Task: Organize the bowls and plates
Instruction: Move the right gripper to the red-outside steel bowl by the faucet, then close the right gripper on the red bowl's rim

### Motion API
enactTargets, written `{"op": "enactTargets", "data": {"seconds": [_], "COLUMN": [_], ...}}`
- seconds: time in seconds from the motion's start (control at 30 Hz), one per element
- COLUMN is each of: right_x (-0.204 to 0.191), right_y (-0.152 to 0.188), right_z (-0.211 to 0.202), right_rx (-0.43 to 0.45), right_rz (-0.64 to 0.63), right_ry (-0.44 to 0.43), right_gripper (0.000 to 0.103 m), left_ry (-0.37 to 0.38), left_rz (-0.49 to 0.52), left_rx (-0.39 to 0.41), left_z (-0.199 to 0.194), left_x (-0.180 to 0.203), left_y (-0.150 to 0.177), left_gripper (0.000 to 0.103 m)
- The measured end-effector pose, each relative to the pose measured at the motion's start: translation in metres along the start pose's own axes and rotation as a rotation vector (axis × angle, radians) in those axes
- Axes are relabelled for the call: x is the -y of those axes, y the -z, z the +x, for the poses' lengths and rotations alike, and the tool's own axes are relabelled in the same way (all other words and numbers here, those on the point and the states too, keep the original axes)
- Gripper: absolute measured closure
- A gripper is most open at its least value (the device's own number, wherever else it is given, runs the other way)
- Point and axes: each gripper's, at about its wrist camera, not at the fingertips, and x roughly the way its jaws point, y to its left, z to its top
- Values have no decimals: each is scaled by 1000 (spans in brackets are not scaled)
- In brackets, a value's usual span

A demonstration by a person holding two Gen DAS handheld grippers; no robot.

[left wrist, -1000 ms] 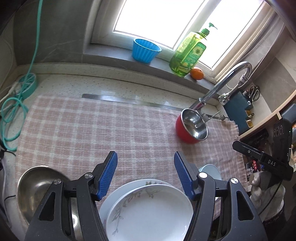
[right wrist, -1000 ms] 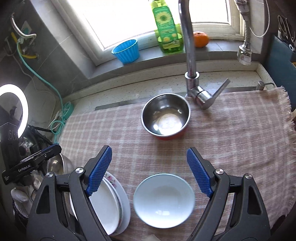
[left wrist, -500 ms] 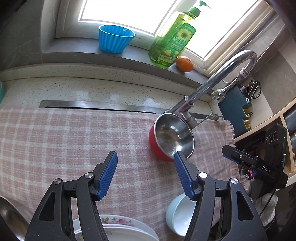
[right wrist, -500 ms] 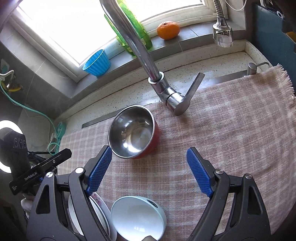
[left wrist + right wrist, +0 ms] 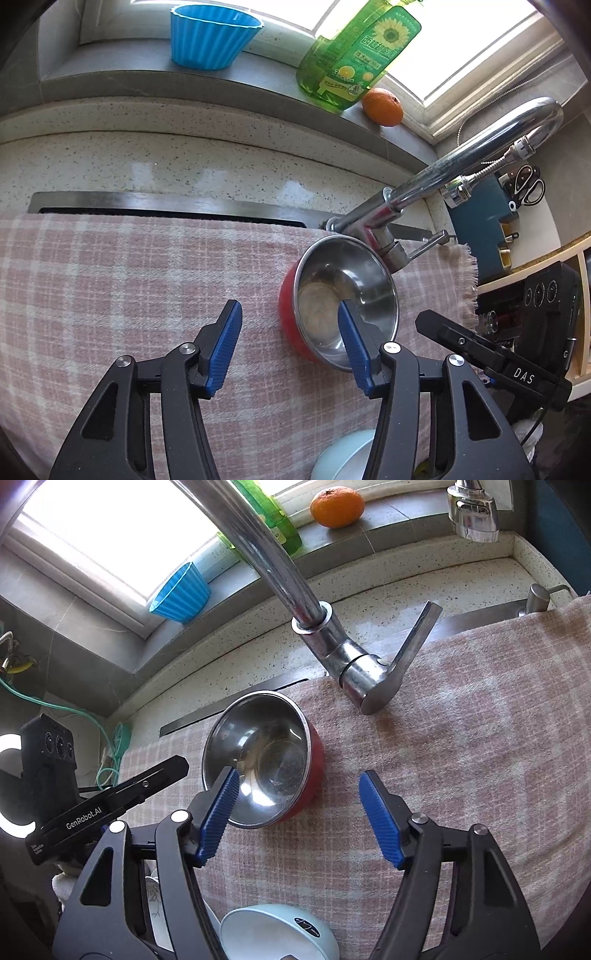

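Observation:
A red bowl point(image 5: 343, 302) with a steel inside point(image 5: 262, 760) sits on the pink checked cloth point(image 5: 110, 295) beside the tap's base. My left gripper point(image 5: 290, 343) straddles its left wall: one blue pad hangs over the inside, the other over the cloth. Its jaws are closing, and neither pad presses on the wall. My right gripper point(image 5: 299, 812) straddles the opposite wall the same way, jaws closing, its outer pad clear of the red side. A pale blue bowl point(image 5: 273, 934) lies below the grippers, with the white plates' edge point(image 5: 155, 897) to its left.
The chrome tap point(image 5: 295, 572) arches right over the red bowl, its lever point(image 5: 413, 638) pointing right. A blue cup point(image 5: 214, 33), a green soap bottle point(image 5: 354, 55) and an orange point(image 5: 382, 107) stand on the sill. A knife block with scissors point(image 5: 524, 184) stands at the right.
Both grippers have moved forward and down to the red bowl, which now lies under their fingers. The plates have slid out of the left view. Both pairs of jaws stand narrower.

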Motion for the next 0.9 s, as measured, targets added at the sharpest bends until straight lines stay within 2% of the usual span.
{"op": "enactTargets", "data": {"seconds": [0.13,0.3,0.47,0.53,0.7,0.9], "right_x": [6,4,5,5,2,-3], "right_y": [-1,-3,-4,-4,-4,-1], "right_z": [11,23,32,35,34,26], "right_rx": [-27,-47,-62,-69,-67,-65], "right_rz": [25,19,25,25,23,19], "right_ry": [-9,0,1,0,14,16], "right_gripper": [50,58,73,82,86,87], "left_ry": [-8,-6,-3,0,8,12], "left_rz": [7,6,4,10,18,27], "left_rx": [-17,-44,-55,-55,-53,-41], "left_z": [10,22,27,28,29,20], "left_x": [2,0,-2,-1,3,6], "left_y": [-3,-4,-4,-4,-4,-2], "left_gripper": [63,79,86,90,95,95]}}
